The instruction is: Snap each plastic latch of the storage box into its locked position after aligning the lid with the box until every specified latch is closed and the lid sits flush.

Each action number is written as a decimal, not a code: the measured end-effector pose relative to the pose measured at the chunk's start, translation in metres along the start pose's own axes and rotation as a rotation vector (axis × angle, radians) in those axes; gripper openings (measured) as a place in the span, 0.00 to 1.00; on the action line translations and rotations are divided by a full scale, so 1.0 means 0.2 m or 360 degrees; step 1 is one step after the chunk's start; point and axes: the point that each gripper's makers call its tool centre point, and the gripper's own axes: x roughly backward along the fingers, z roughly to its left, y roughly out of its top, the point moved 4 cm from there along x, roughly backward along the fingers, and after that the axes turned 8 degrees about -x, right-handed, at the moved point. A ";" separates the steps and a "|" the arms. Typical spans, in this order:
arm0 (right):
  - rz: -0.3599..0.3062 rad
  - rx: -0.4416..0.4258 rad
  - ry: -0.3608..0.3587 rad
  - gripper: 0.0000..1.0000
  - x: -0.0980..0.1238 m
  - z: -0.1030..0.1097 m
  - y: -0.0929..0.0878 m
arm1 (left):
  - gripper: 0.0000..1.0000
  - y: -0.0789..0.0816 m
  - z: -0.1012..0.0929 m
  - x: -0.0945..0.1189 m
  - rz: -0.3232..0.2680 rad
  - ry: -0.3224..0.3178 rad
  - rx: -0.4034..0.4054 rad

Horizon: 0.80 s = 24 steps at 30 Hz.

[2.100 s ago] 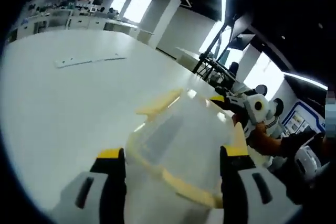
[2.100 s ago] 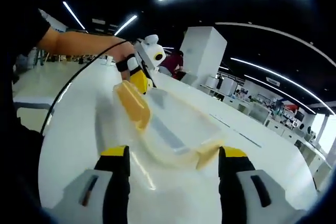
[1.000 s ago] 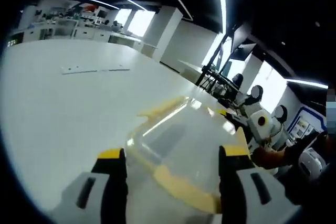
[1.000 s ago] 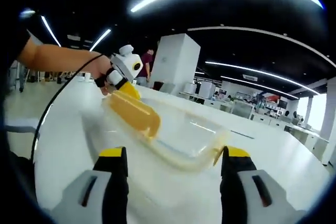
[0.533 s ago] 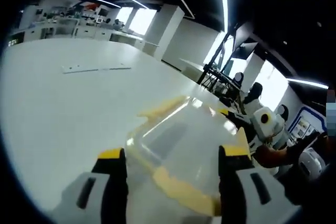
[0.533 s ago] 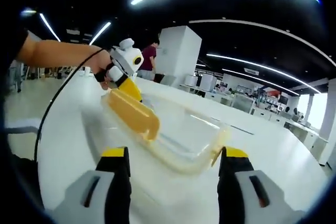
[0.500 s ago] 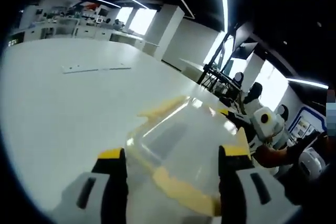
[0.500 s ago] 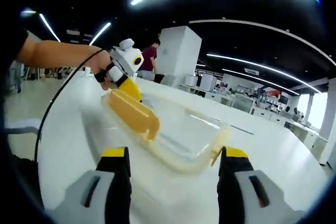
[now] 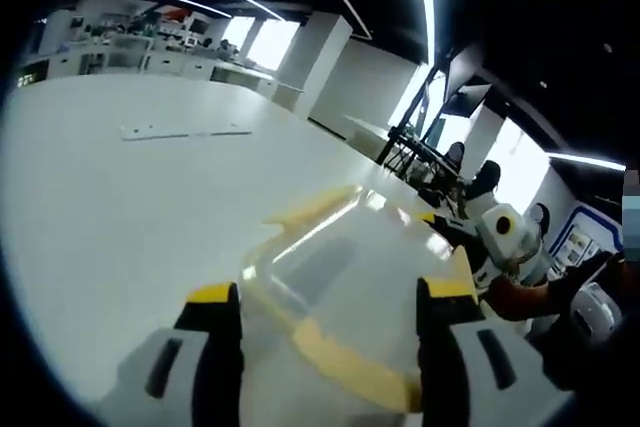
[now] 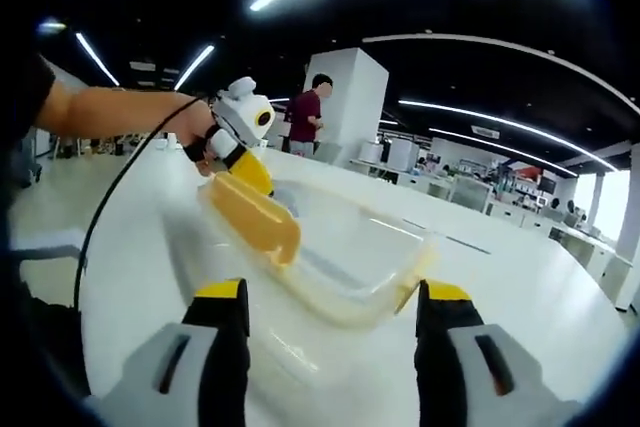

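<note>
Left gripper view, table: a wide white table stretched away from me, with a thin flat strip lying far off on it.
Left gripper view, box: the clear box sat on the table just ahead of my jaws, lid on top, yellow latches along its edges.
Left gripper view, near latch: one yellow latch lay between my jaw tips; I could not tell if it was snapped down.
Left gripper view, my left gripper: jaws stood wide apart, gripping nothing.
Left gripper view, far side: my right gripper showed at the box's far end, by another yellow latch.
Right gripper view, hand: my left hand held the left gripper at the box's far end, its yellow tip touching the long latch.
Right gripper view, box: the box lay on the white table, lid on, with a small yellow latch at its right corner.
Right gripper view, my right gripper: jaws were spread wide, empty, just short of the box.
Right gripper view, background: a person in a dark red top stood by a white pillar.
</note>
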 end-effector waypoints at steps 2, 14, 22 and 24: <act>0.0023 0.0020 0.0029 0.65 0.01 0.00 0.00 | 0.71 -0.01 -0.01 0.00 -0.0020 0.0002 0.0007; 0.0037 0.0898 0.0332 0.59 0.13 0.21 0.08 | 0.70 0.00 0.00 0.02 -0.0131 0.0059 0.0061; 0.0073 0.1019 0.0487 0.53 0.13 0.30 0.10 | 0.66 -0.01 -0.04 0.06 -0.0171 0.0107 0.0040; 0.0066 0.1021 0.0503 0.52 0.14 0.30 0.11 | 0.65 0.00 -0.02 0.08 -0.0172 0.0111 0.0025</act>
